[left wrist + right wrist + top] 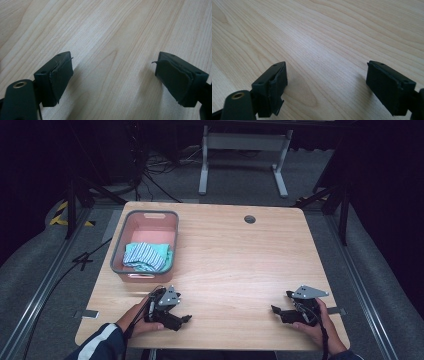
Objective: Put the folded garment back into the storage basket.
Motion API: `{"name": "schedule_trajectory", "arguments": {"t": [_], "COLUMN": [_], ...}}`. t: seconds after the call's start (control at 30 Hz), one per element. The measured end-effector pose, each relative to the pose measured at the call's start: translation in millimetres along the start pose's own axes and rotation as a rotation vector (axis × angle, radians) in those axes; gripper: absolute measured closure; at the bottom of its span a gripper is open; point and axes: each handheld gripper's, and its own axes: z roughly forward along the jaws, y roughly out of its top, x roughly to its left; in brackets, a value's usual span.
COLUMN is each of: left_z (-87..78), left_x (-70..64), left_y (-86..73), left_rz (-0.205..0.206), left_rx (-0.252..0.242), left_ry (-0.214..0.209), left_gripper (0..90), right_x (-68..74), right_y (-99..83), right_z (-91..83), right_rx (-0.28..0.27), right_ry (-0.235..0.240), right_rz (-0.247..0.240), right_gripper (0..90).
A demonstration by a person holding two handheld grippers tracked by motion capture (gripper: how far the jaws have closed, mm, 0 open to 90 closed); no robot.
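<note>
Left gripper and right gripper: black bodies, grey three-cornered top plates, torn black pads. Left sleeve dark blue, white stripes.

Striped cloth folds partly hidden by basket wall, forearms cut off below

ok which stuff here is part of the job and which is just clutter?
Job:
striped cloth
pink bin holding it
left tongs, open
right tongs, open

Just lying about:
table's cable hole
white desk frame behind
floor cables
</note>
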Motion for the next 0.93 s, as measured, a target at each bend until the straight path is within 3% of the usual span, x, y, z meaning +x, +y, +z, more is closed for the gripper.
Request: {"name": "schedule_trajectory", "arguments": {"t": [0.93], "left_z": [1.6], "left_x": [1.2], "left_y": [1.1], "left_rz": [0.005], "left_rx": [0.000], "left_ry": [-0.008], "left_gripper": [13.2], "right_x": [-0.5], "right_y": [-0.1], "right_z": [-0.2], "right_rx": [0.000], "right_ry": [0.006], "right_rz": [-0.001], "right_gripper": [17.9]}}
